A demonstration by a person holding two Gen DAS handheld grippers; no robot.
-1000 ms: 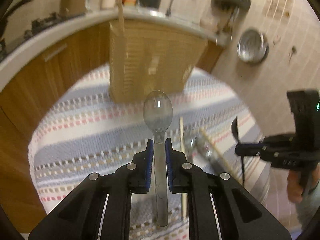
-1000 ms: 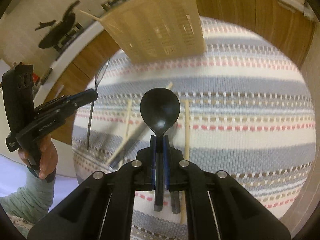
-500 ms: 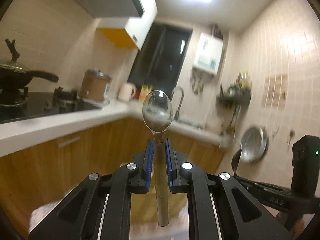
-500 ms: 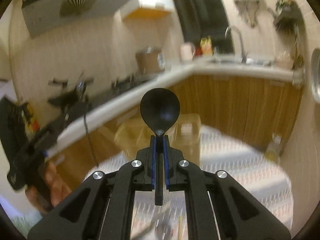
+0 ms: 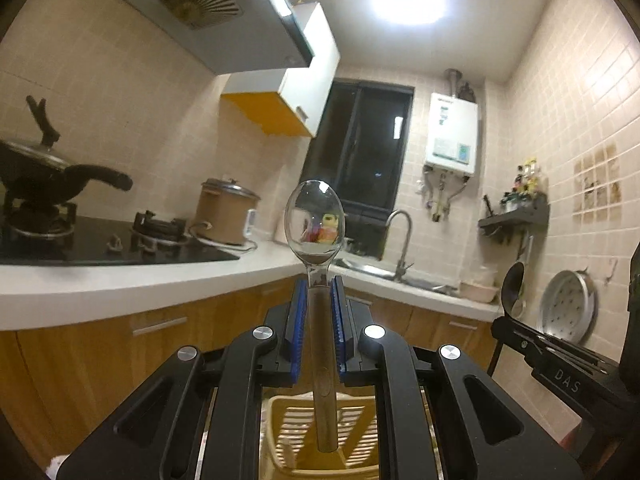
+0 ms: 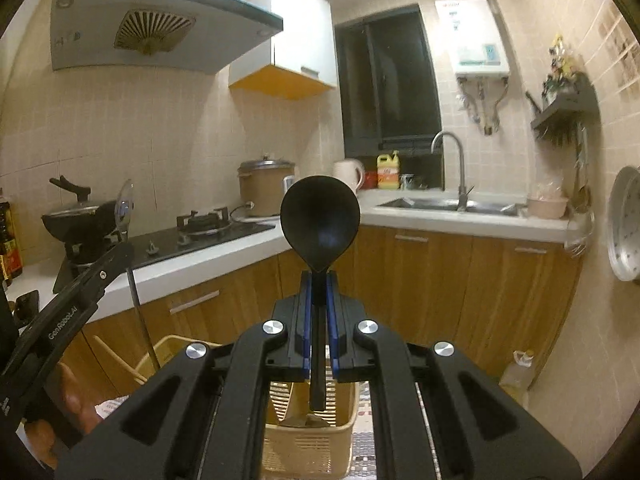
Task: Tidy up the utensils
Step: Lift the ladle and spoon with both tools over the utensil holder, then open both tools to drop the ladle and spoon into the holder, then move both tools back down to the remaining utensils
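Note:
My left gripper [image 5: 318,286] is shut on the handle of a metal spoon [image 5: 314,216], bowl up and upright in front of the kitchen wall. My right gripper [image 6: 318,280] is shut on a black plastic spoon [image 6: 319,222], also bowl up. Both point roughly level across the kitchen. A beige slatted utensil basket [image 6: 312,438] stands low in both views, below the held handles, and shows as the basket [image 5: 292,436] under the left gripper. The right gripper with the black spoon [image 5: 512,286] appears at the right edge of the left wrist view; the left gripper with the metal spoon [image 6: 125,204] appears at the left of the right wrist view.
A white counter [image 6: 200,264] with a hob, a black pan [image 6: 82,216] and a cooker [image 6: 266,188] runs along wooden cabinets. A sink with a tap [image 6: 452,160] sits at the back. A metal dish [image 6: 624,224] hangs on the right wall. A hand [image 6: 76,400] shows low left.
Both grippers have tilted up from looking down at the striped cloth to looking level across the kitchen, and have risen. Each still holds its spoon. The basket has dropped to the bottom of both views.

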